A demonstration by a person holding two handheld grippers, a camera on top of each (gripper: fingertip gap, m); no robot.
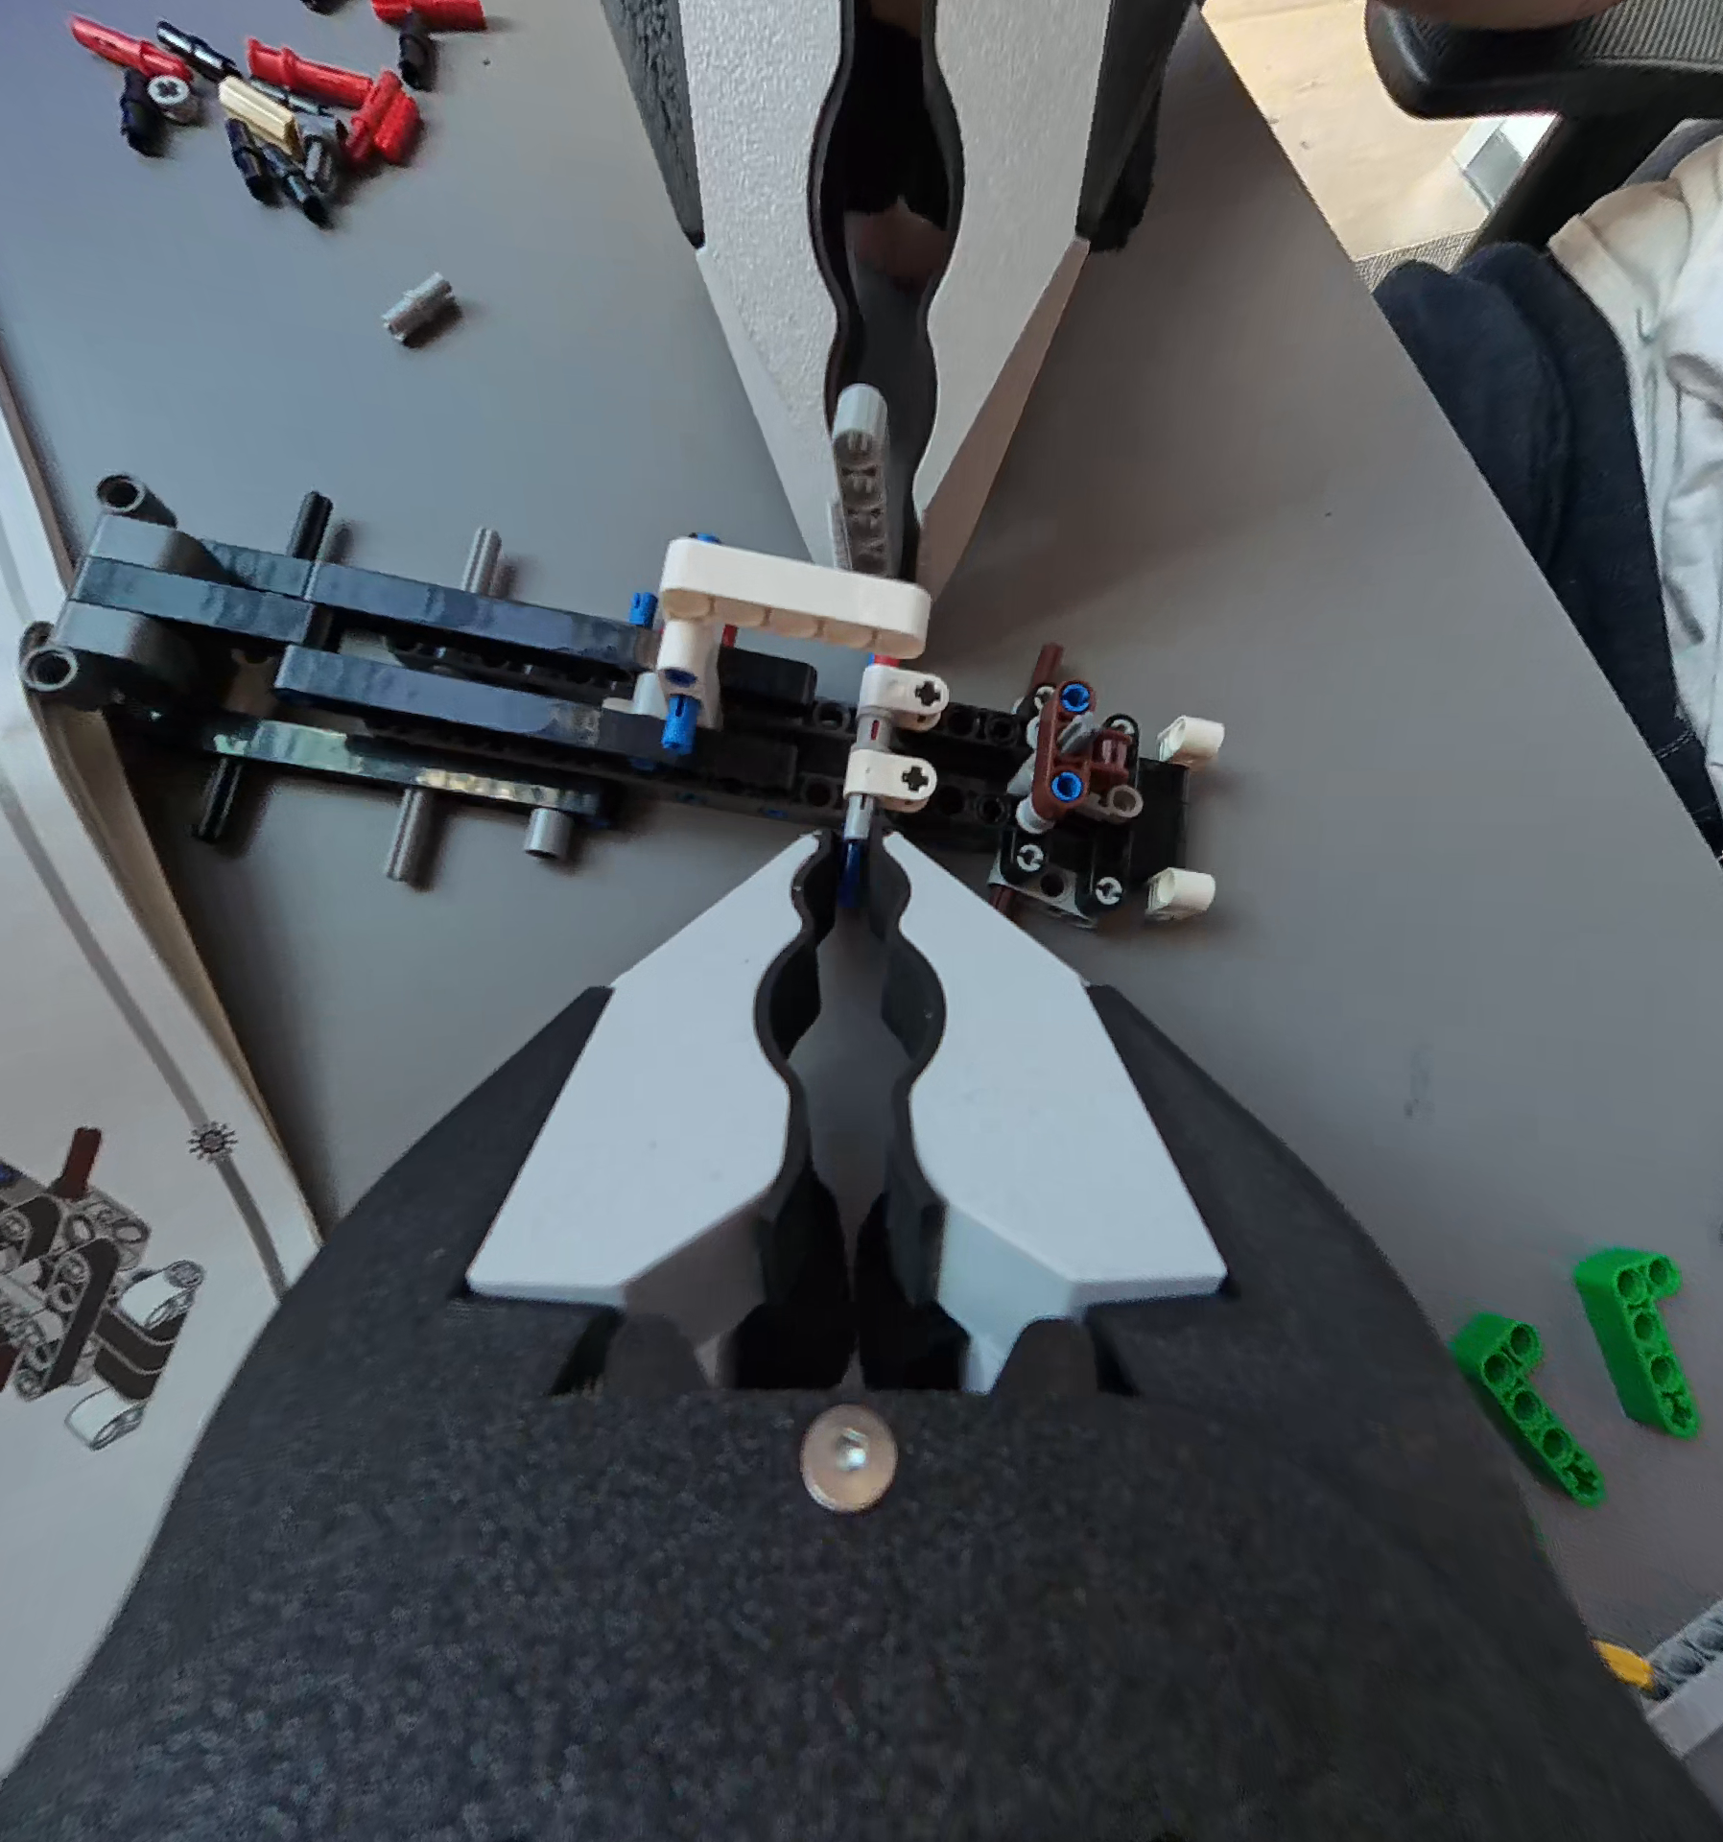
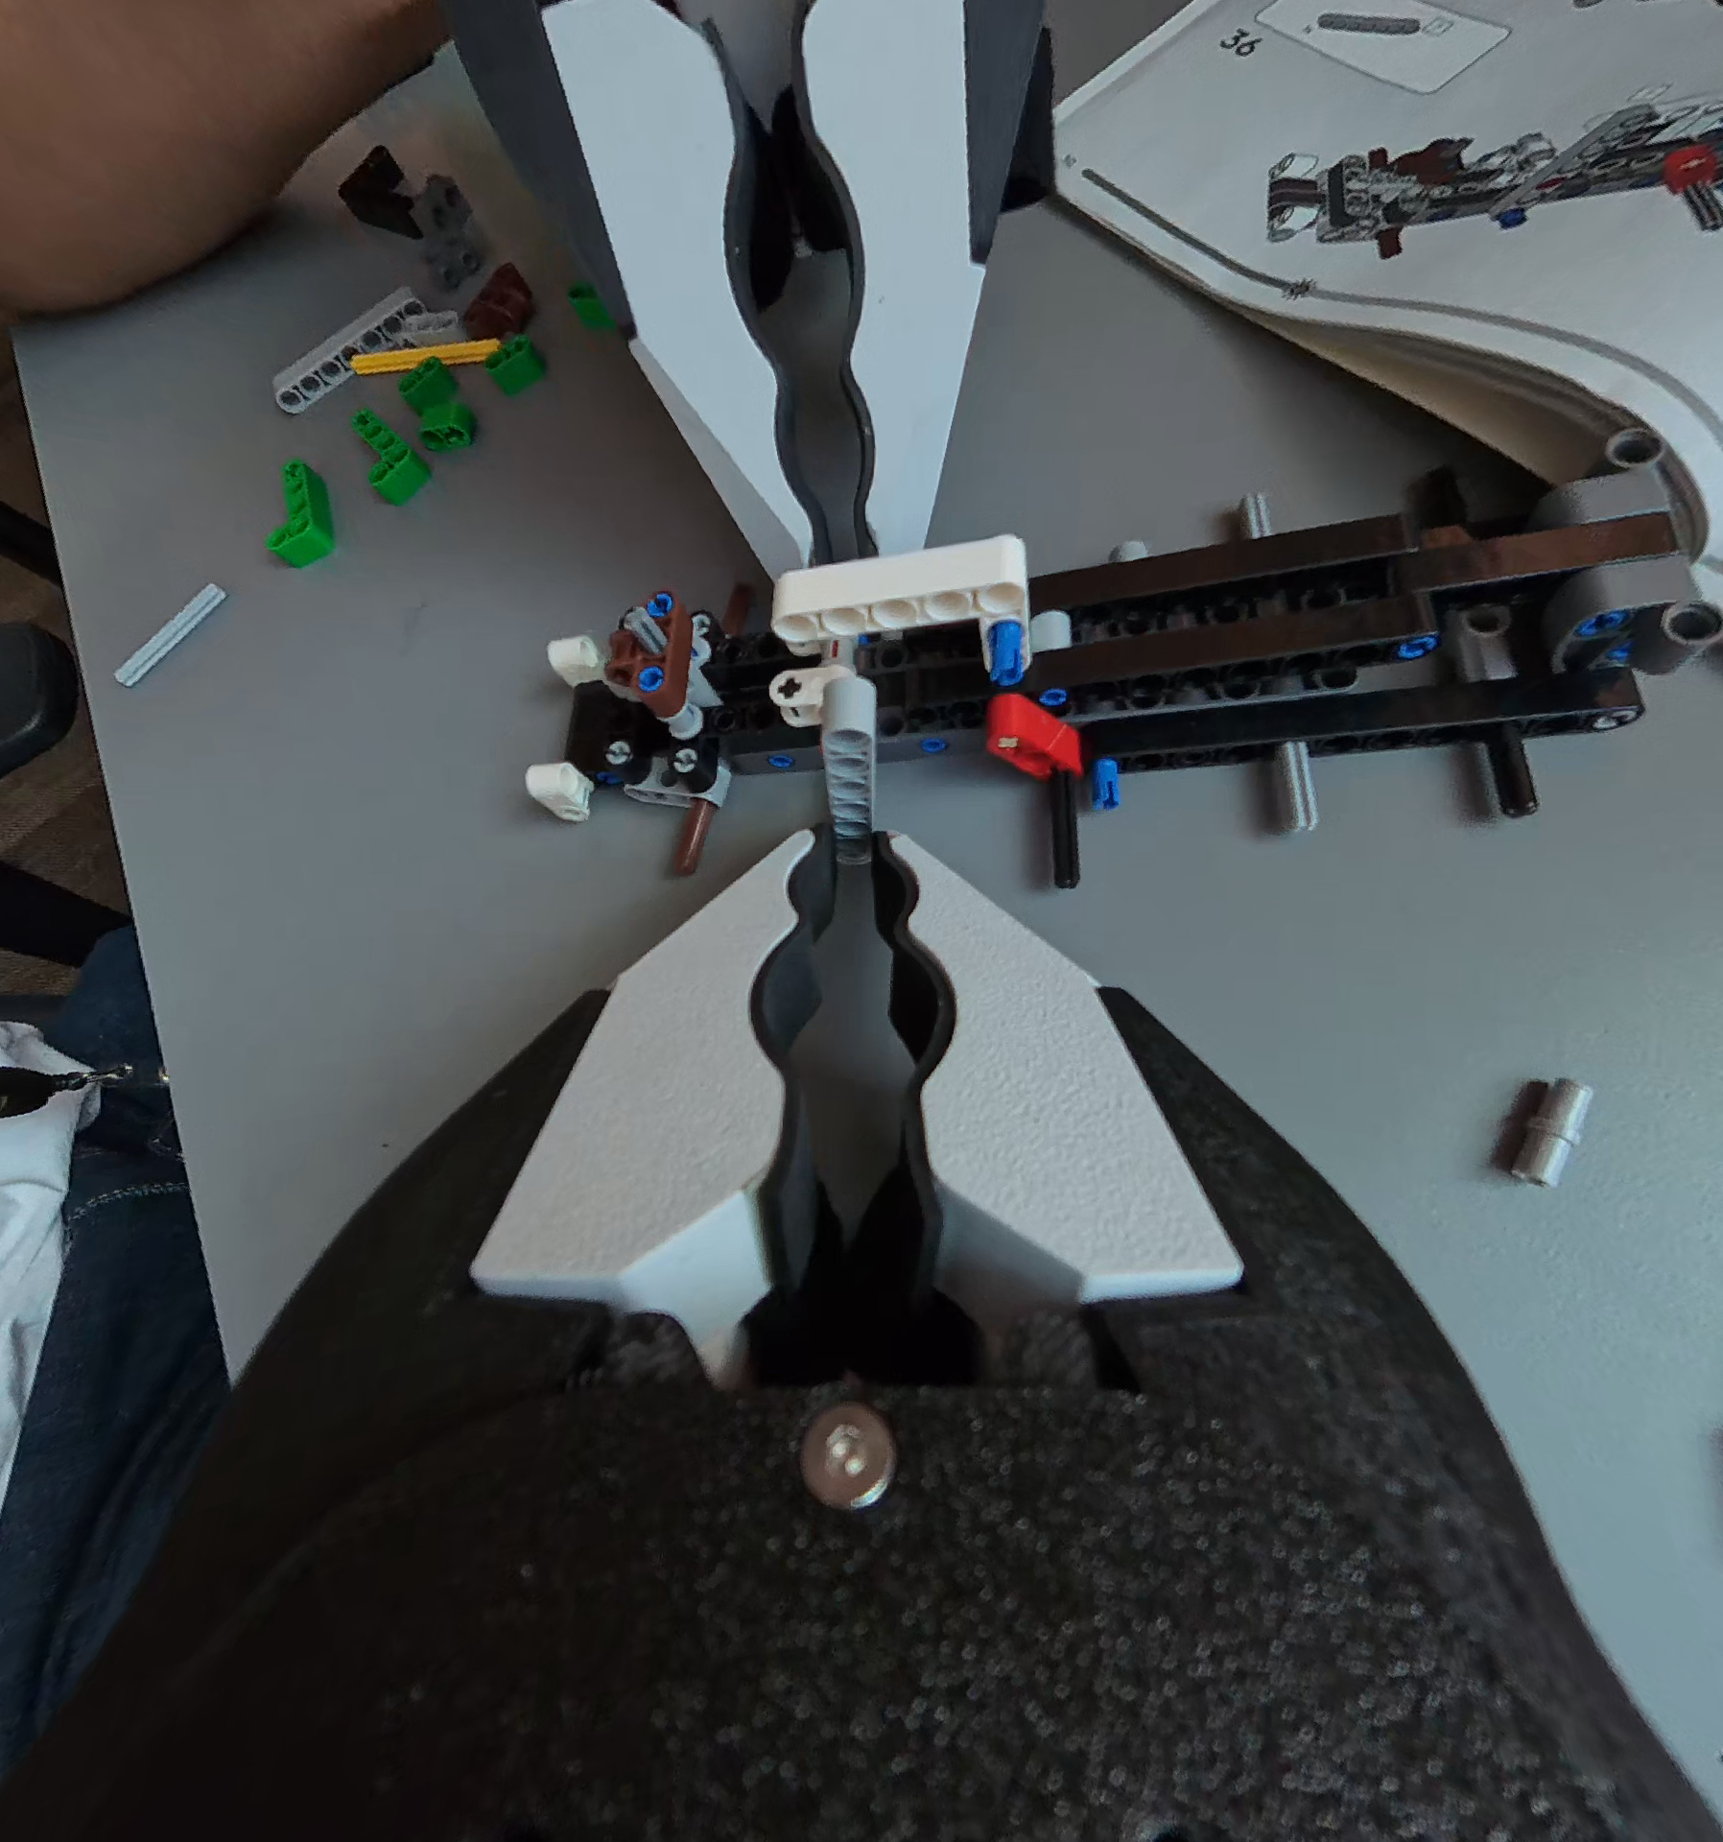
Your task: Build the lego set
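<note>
A long black brick-built frame (image 1: 459, 638) lies on the grey table (image 1: 1336, 698), with a white L-shaped beam (image 1: 798, 598) on top and a brown and blue cluster (image 1: 1077, 748) at one end. My left gripper (image 1: 853, 847) is shut on a blue pin (image 1: 850, 877) that sticks out of the frame's side below two white connectors (image 1: 897, 777). My right gripper (image 2: 850, 842) is shut on a light grey holed beam (image 2: 848, 758) and holds its far end against the frame (image 2: 1286, 638) beside a white connector (image 2: 803, 690). The two grippers face each other across the frame.
Green L-shaped beams (image 1: 1575, 1366) lie near the left gripper, and more of them (image 2: 389, 449) show in the right wrist view. Red and black pins (image 1: 289, 90) lie far left. A grey connector (image 2: 1545, 1131), an open instruction booklet (image 2: 1436, 199) and a person's arm (image 2: 140, 150) are nearby.
</note>
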